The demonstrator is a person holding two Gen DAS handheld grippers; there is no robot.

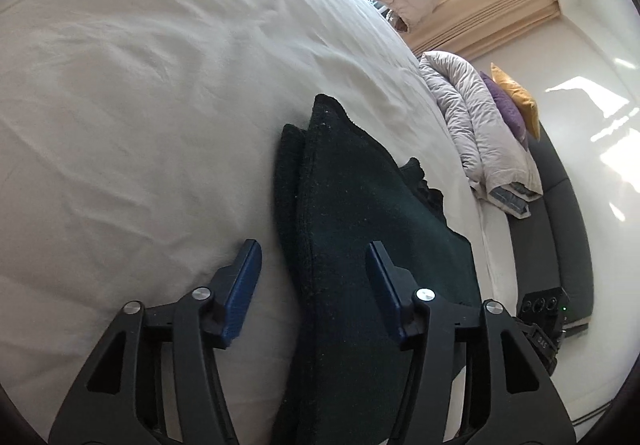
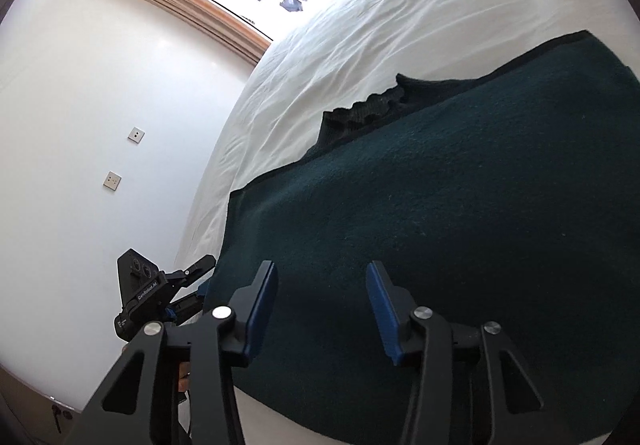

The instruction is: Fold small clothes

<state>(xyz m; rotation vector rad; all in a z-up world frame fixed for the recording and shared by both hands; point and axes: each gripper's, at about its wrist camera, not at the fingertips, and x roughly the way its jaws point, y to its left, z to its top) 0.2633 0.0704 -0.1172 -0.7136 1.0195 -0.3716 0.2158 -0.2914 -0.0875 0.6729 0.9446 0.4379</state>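
A dark green knitted garment (image 1: pixel 360 213) lies on the white bed sheet (image 1: pixel 140 85), folded over itself with a ribbed edge showing. My left gripper (image 1: pixel 314 251) is open, its blue pads (image 1: pixel 244 285) straddling the garment's near edge, close above it. In the right wrist view the same garment (image 2: pixel 440 213) spreads wide over the bed (image 2: pixel 360 37), its ribbed part (image 2: pixel 368 109) bunched at the far side. My right gripper (image 2: pixel 322 273) is open and empty just above the cloth. The left gripper's body (image 2: pixel 140 297) shows at the garment's left corner.
A folded pale quilt (image 1: pixel 480 133) with purple and yellow cushions (image 1: pixel 516 101) rests at the bed's end on a dark bench (image 1: pixel 560 229). A window with a tan blind (image 2: pixel 192 1) and a white wall with sockets (image 2: pixel 136 135) stand beyond the bed.
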